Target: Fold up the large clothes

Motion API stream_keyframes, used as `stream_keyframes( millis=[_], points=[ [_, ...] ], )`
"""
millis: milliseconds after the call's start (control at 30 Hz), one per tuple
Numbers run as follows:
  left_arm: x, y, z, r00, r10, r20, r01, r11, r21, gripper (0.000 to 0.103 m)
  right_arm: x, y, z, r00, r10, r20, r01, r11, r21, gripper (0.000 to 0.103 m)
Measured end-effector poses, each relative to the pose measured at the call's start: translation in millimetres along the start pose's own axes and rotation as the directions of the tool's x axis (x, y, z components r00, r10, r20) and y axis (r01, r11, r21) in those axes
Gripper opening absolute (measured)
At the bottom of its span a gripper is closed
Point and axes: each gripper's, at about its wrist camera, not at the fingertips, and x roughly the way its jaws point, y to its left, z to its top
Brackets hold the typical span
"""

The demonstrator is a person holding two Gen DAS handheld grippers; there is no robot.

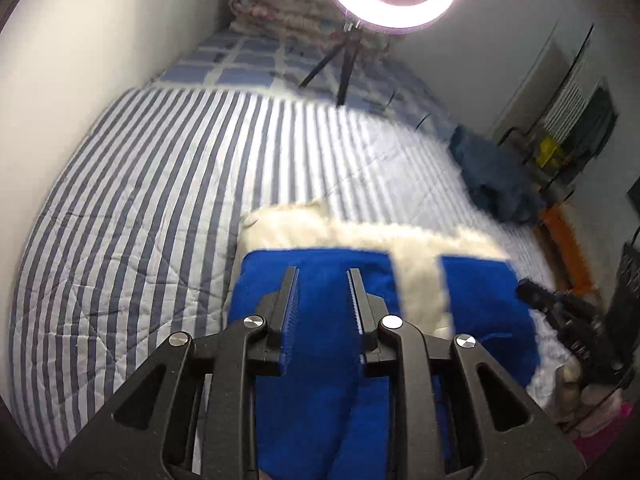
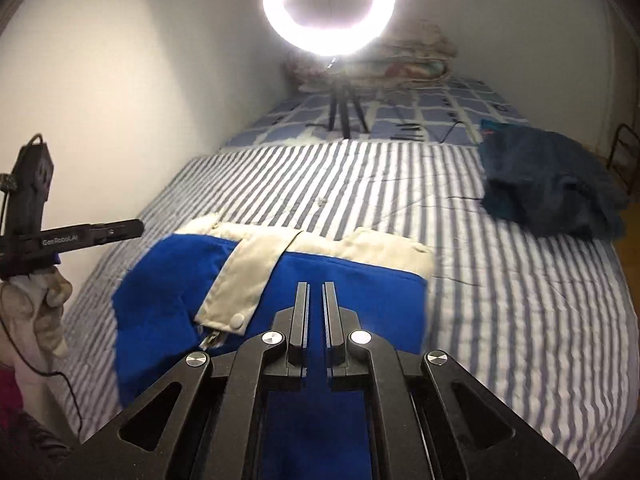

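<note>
Blue garment — near edge cut off

Left gripper angled downward, jaws parted with nothing between them. Right gripper likewise pitched down, jaws nearly together and empty. Gloved left hand wrapped around its handle.

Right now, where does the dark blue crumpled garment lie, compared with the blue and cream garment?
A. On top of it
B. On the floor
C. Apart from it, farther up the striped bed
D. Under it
C: the dark blue garment rests on the striped bedcover, with bare stripes between it and the blue and cream garment.
</note>
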Motion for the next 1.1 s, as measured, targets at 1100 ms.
stream_keyframes(
  millis=[1100],
  points=[
    [23.6,36.7,-72.2,0.979,-0.059,-0.197,0.056,0.998,-0.021,0.023,23.3,-57.5,-91.1,0.942,0.105,-0.317,-0.064,0.988,0.138,0.003]
  ],
)
